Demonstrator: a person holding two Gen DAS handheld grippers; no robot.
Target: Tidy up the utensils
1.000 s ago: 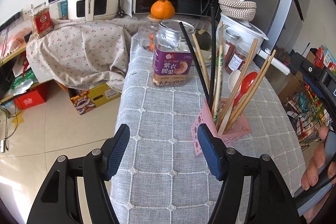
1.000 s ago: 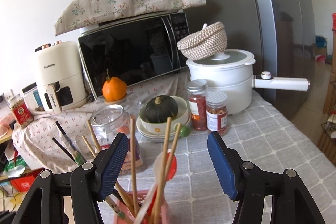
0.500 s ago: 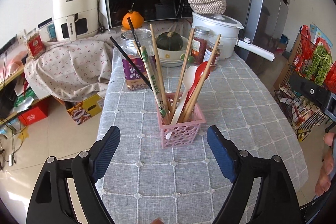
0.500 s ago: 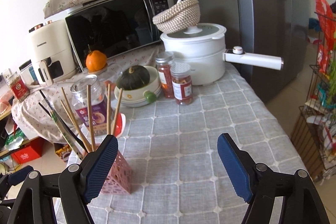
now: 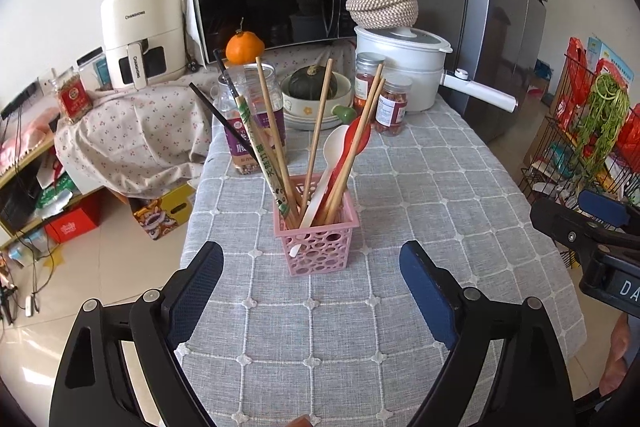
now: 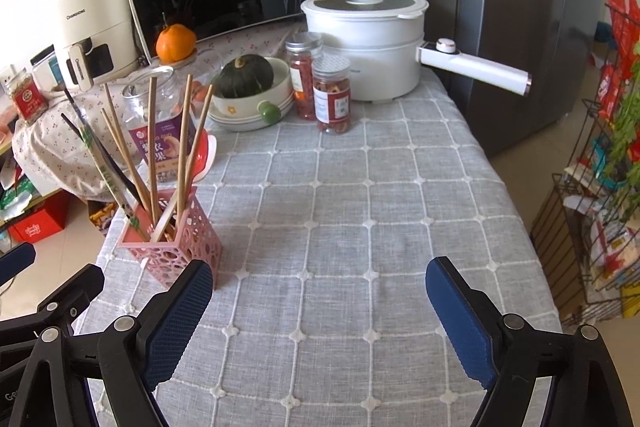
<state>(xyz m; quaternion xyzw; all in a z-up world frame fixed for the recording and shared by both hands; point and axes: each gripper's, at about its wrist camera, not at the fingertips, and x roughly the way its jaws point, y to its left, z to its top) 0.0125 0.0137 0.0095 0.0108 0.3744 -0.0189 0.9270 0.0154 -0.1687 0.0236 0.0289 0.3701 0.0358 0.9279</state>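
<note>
A pink perforated basket (image 5: 324, 255) stands upright on the grey checked tablecloth (image 5: 400, 195). It holds several wooden chopsticks (image 5: 318, 131), a paper-wrapped pair (image 5: 260, 155), black chopsticks (image 5: 218, 115), a white spoon (image 5: 332, 151) and a red spoon (image 5: 358, 135). My left gripper (image 5: 310, 251) hovers short of the basket, its jaws opening, with nothing between the pads. My right gripper (image 6: 318, 265) is over bare cloth to the right of the basket (image 6: 180, 251). Its jaws are opening too, with nothing between them.
Behind the basket stand a nut jar (image 5: 252, 115), a bowl with a green squash (image 5: 314, 95), two spice jars (image 5: 394, 107) and a white pot (image 5: 400, 67) with a long handle. A microwave (image 5: 276, 11), air fryer (image 5: 140, 35) and fridge (image 5: 504, 7) stand beyond. A wire rack (image 6: 600, 207) flanks the table's right edge.
Both grippers drew back from the basket and their jaws spread wider. The basket went from beside the left pads to farther off, centred; in the right view it slid from below to the left.
</note>
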